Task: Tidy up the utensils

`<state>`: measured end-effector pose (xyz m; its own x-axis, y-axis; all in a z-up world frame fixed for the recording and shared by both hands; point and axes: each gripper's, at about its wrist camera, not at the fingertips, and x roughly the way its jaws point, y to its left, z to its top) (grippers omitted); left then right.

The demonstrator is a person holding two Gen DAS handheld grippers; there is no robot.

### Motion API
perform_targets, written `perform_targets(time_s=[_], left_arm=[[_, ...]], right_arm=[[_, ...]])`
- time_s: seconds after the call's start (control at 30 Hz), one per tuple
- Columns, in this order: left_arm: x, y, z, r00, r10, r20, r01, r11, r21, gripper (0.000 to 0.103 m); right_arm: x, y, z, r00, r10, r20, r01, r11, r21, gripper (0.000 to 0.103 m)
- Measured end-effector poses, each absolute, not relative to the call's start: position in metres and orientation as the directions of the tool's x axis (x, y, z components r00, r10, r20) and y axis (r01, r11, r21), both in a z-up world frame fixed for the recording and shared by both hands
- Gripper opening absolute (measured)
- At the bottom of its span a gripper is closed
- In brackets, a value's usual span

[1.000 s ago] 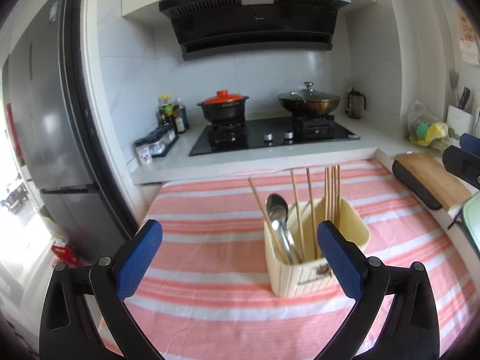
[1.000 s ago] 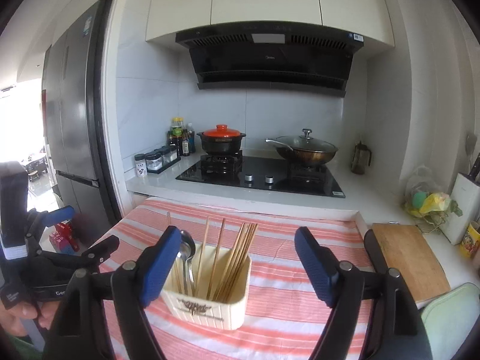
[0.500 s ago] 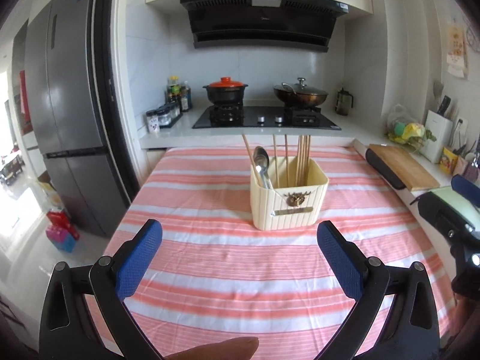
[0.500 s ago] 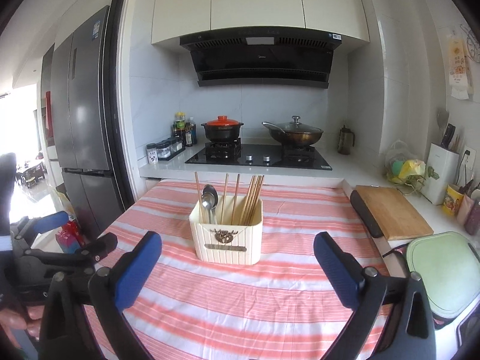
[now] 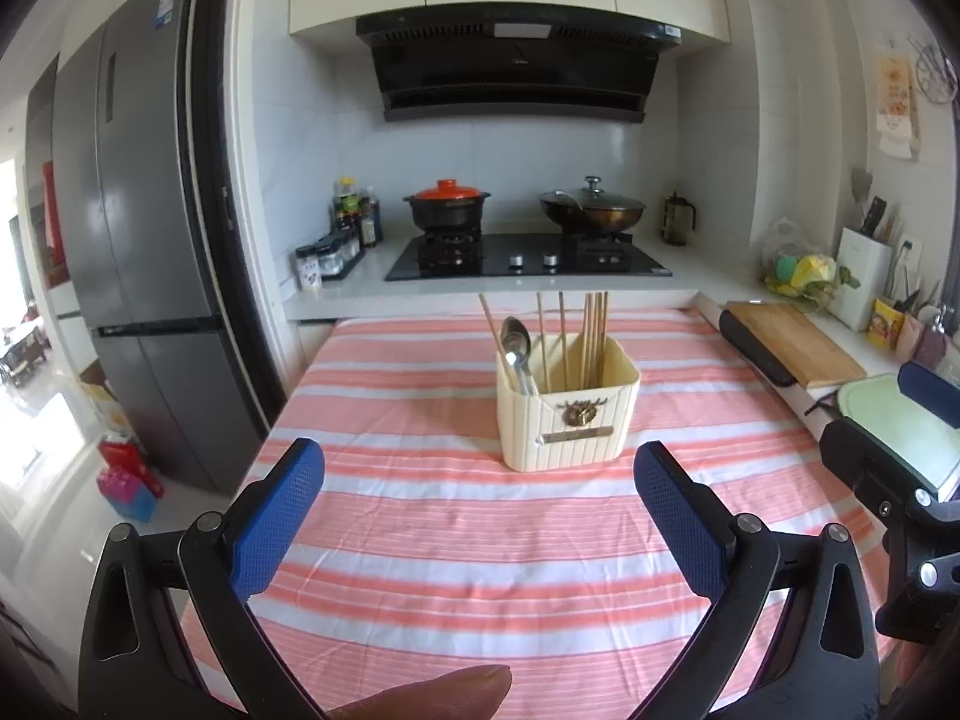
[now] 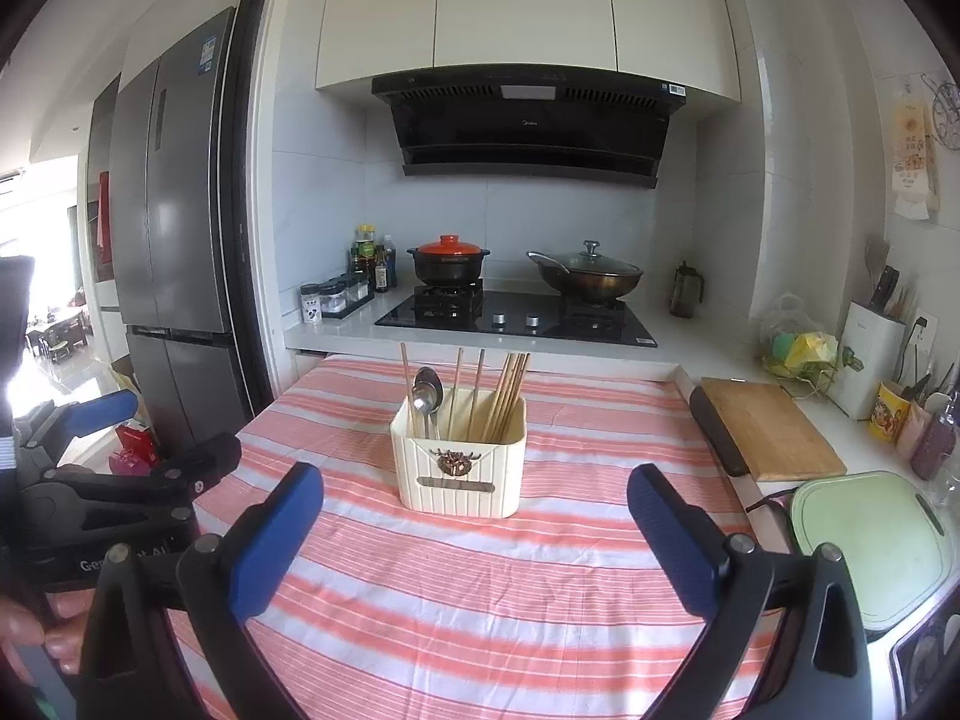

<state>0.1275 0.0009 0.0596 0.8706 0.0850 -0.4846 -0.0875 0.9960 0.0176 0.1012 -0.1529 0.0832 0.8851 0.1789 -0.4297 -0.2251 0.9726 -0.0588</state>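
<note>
I see the holder [image 5: 567,414] standing on the table cloth [image 5: 456,540], near the middle of the table. In the holder stand the chopsticks [image 5: 591,339] and one spoon [image 5: 517,348]; the spoon is at the left side, most chopsticks at the right. Behind the table is the counter with the stove [image 5: 528,255]. On the stove sit the pot [image 5: 447,210] at the left and the wok [image 5: 591,210] at the right. Left of the stove stand the bottles [image 5: 357,216], and further left the fridge [image 5: 138,240]. Right of the table lies the cutting board [image 5: 792,345]. My left gripper [image 5: 480,516] and right gripper [image 6: 474,528] are both before the holder, apart from it.
</note>
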Motion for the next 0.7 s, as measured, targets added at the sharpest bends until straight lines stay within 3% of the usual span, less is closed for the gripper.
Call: perform_targets(time_s=[0.7], left_arm=[[0.1218, 0.0041, 0.0643, 0.873, 0.098, -0.478, -0.100, 0.995, 0.022, 0.103]], right_arm=[[0.0959, -0.1522, 0.0882, 0.888, 0.162, -0.430, -0.211, 0.975, -0.069, 0.103]])
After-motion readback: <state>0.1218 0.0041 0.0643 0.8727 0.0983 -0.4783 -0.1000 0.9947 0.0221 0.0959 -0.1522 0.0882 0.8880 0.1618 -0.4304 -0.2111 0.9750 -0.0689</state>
